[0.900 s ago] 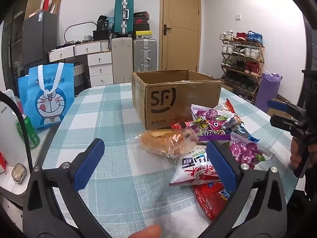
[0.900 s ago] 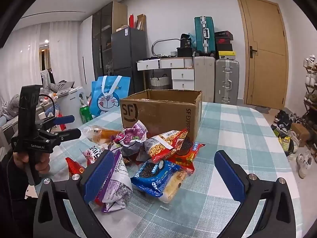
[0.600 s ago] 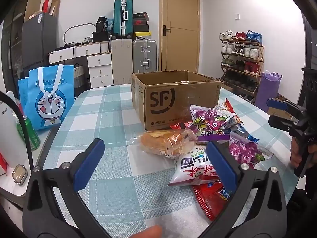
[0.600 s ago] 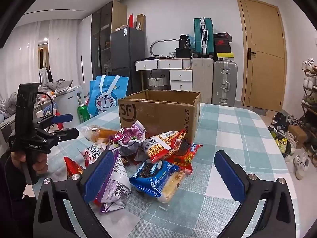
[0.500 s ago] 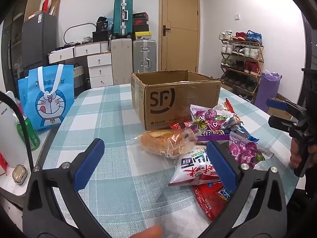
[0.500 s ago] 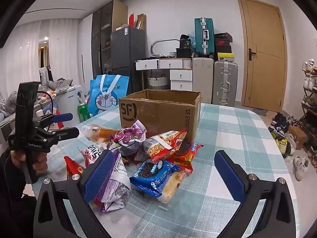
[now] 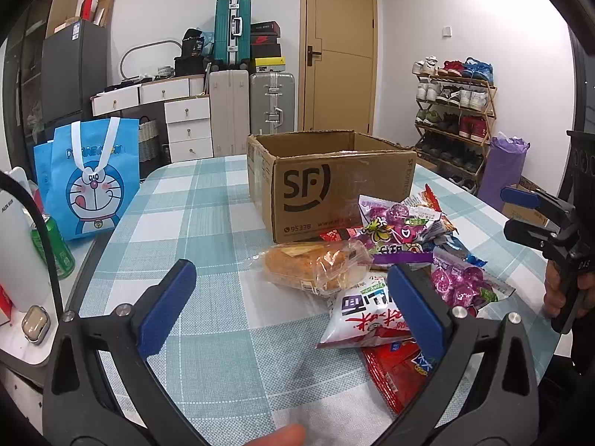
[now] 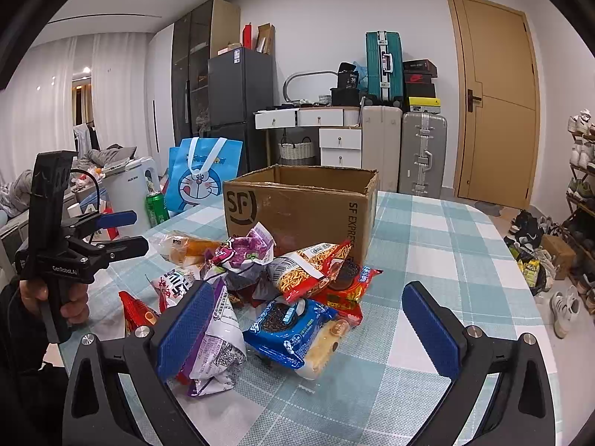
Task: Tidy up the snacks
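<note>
An open brown SF cardboard box (image 7: pixel 331 182) stands on the checked tablecloth (image 7: pixel 208 223); it also shows in the right wrist view (image 8: pixel 297 208). A heap of snack packets lies in front of it: a wrapped bread roll (image 7: pixel 316 267), a purple candy bag (image 7: pixel 401 226), a white packet (image 7: pixel 368 312), a red packet (image 7: pixel 398 371), a blue cookie pack (image 8: pixel 290 327), a noodle snack bag (image 8: pixel 312 267). My left gripper (image 7: pixel 293 308) is open and empty, above the cloth in front of the bread. My right gripper (image 8: pixel 308 330) is open and empty, over the near side of the heap.
A blue Doraemon bag (image 7: pixel 93 182) and a green can (image 7: pixel 55 245) stand off the table's left edge. Suitcases (image 7: pixel 253 107), drawers and a door line the far wall. A shoe rack (image 7: pixel 453 111) stands to the right. The other gripper shows in each view (image 7: pixel 543 223) (image 8: pixel 96 238).
</note>
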The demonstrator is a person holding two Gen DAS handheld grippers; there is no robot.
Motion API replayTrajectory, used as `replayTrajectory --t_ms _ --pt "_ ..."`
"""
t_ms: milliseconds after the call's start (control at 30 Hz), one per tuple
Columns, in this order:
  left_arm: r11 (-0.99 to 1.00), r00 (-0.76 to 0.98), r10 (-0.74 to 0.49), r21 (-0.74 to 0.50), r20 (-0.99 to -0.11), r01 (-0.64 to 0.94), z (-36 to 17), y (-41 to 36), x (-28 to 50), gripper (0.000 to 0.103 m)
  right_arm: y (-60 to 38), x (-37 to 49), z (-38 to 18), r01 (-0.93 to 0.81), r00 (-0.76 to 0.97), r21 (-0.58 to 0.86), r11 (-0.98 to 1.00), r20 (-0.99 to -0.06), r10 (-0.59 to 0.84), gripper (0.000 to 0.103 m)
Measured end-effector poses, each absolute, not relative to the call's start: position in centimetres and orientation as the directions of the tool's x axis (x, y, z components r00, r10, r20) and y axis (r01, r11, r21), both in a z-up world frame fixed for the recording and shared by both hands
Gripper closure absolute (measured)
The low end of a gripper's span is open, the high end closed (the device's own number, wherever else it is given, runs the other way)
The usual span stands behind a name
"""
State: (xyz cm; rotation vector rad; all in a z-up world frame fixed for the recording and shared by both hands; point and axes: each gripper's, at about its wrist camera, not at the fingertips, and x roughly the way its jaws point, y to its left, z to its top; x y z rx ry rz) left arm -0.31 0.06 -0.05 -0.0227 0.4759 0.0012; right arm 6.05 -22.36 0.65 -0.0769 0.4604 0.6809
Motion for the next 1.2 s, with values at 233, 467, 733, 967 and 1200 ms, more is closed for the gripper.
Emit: replayTrajectory --t_ms 233,467,733,967,1200 --pt "1.0 0.888 -0.003 -0.022 -0.46 -0.008 -0.27 0.04 -0.11 0.0 -22.33 6.06 0.56 -0.62 0.682 0.077 0.781 -0.439 0.585 0.0" --pt "1.0 0.888 -0.003 -0.022 -0.461 -0.008 -0.33 0.05 -0.09 0.0 -22.3 6.11 0.54 -0.617 0.683 0.074 0.783 -0.443 0.58 0.0" --pt "1.0 0.887 -0.003 -0.026 -0.463 -0.01 -0.36 0.08 -0.04 0.0 -22.3 6.1 0.45 -0.616 0.682 0.078 0.784 -0.444 0.581 0.0" --pt "1.0 0.886 -0.005 -0.027 -0.463 -0.008 -0.43 0.13 0.05 0.0 -22.25 6.07 0.38 -0.617 0.681 0.079 0.783 -0.445 0.581 0.0" --pt "1.0 0.886 -0.003 -0.022 -0.463 -0.008 -0.5 0.07 0.09 0.0 -21.52 5.91 0.41 -0.616 0.688 0.039 0.787 -0.46 0.561 0.0"
